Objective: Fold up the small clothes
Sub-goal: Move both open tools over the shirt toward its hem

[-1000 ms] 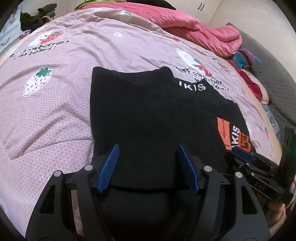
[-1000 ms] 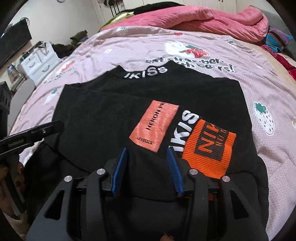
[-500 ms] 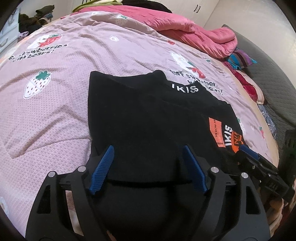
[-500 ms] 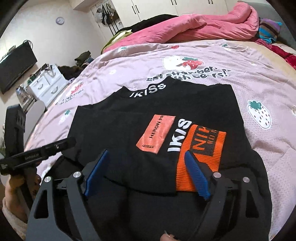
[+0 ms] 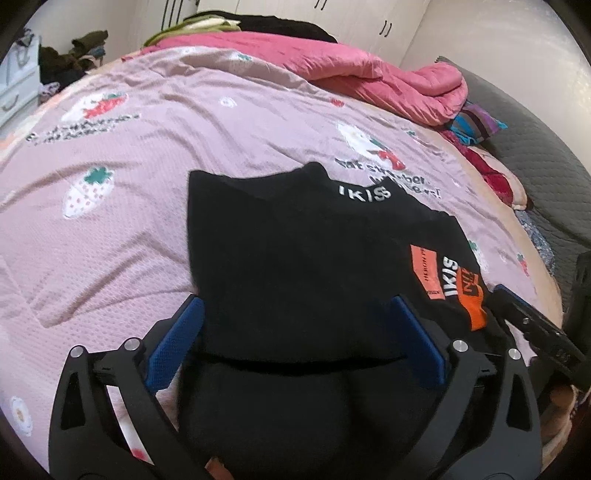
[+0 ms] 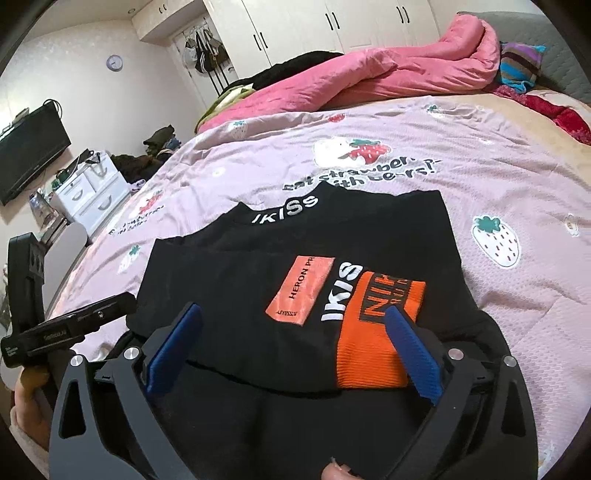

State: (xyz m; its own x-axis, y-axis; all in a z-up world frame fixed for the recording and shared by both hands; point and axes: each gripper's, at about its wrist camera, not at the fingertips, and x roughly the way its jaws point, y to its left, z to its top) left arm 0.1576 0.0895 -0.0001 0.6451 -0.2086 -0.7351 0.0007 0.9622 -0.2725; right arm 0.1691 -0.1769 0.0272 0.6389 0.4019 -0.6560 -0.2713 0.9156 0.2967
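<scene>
The black sweater (image 6: 295, 266) lies folded on the pink strawberry-print bedspread (image 6: 424, 184), its lower part doubled up over the chest so a straight hem edge crosses the lower middle of both frames. White "IKISS" lettering runs along its collar, with a flat salmon patch (image 6: 301, 291) and a ribbed orange cuff (image 6: 373, 339) lying on the folded layer.

The left tongs (image 5: 295, 336) have just been opening and now stand spread wide, blue ridged pads on either side of the folded hem, nothing pinched between them. The right tongs (image 6: 295, 339) have likewise just been opening; released, they straddle the hem with one pad above the orange cuff. Whether any pad brushes the knit cannot be told.

The left wrist view shows the plain black side of the garment, with the patch and cuff only at the right of the frame, where the right tongs also show. The right wrist view sets the patch and cuff at centre and alone takes in white wardrobe doors (image 6: 332, 26), a wall clock (image 6: 115, 62), a dark television (image 6: 29, 151) and white drawers (image 6: 88, 192) at left. A rumpled pink quilt (image 6: 388, 70) lies along the far edge of the bed.
</scene>
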